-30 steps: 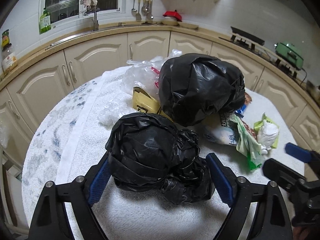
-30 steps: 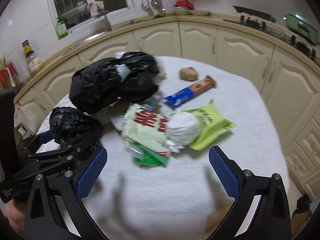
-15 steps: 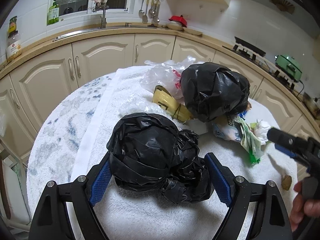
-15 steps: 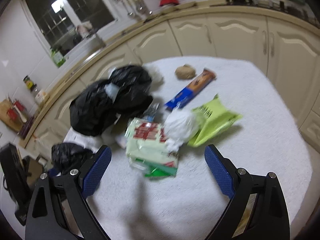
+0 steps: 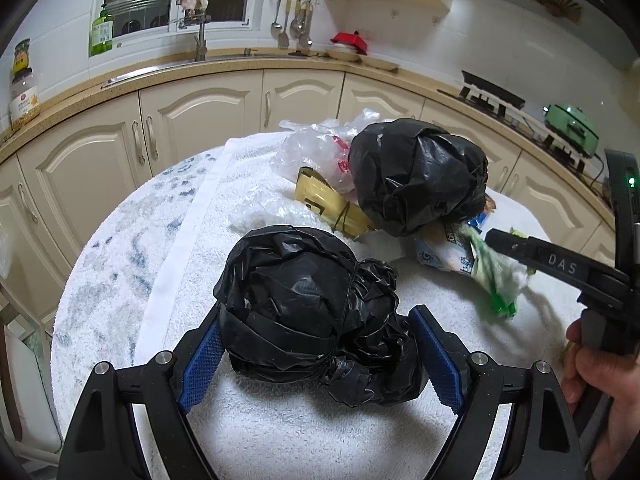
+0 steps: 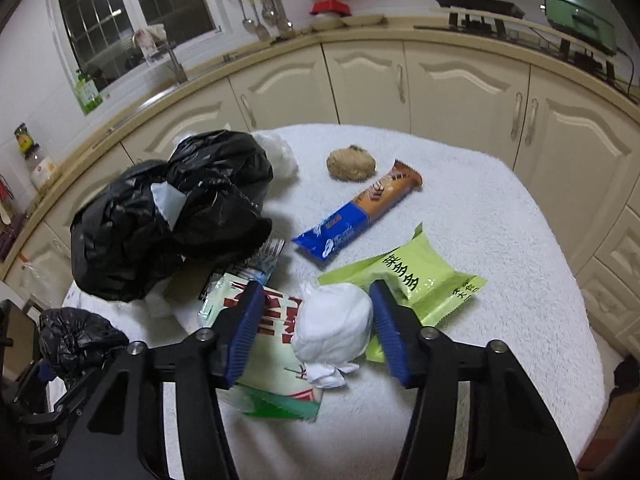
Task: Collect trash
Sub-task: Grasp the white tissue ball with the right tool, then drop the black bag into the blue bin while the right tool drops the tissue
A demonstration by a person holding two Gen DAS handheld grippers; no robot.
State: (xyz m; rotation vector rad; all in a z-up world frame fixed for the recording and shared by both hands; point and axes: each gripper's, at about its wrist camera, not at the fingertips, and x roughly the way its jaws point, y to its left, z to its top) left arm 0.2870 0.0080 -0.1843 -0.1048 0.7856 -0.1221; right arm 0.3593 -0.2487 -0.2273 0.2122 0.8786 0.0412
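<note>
A small black trash bag (image 5: 312,312) sits between the blue pads of my left gripper (image 5: 318,360), which is shut on it just above the white towel. In the right wrist view a white tissue wad (image 6: 332,328) lies between the pads of my right gripper (image 6: 316,330). Its jaws are closing; the right pad touches the wad and the left pad stands apart over a green-and-white packet (image 6: 272,344). A big black bag (image 6: 168,216) lies to the left behind it.
On the towel-covered table (image 6: 500,240) lie a light green packet (image 6: 420,280), a blue-and-brown biscuit wrapper (image 6: 360,212) and a brown lump (image 6: 351,164). A yellow packet (image 5: 332,204) and clear plastic bag (image 5: 316,152) lie beside the big bag. Cabinets ring the table.
My right gripper has come down and forward onto the tissue wad, and its jaws have narrowed around it. The left gripper shifted slightly, keeping the small black bag.
</note>
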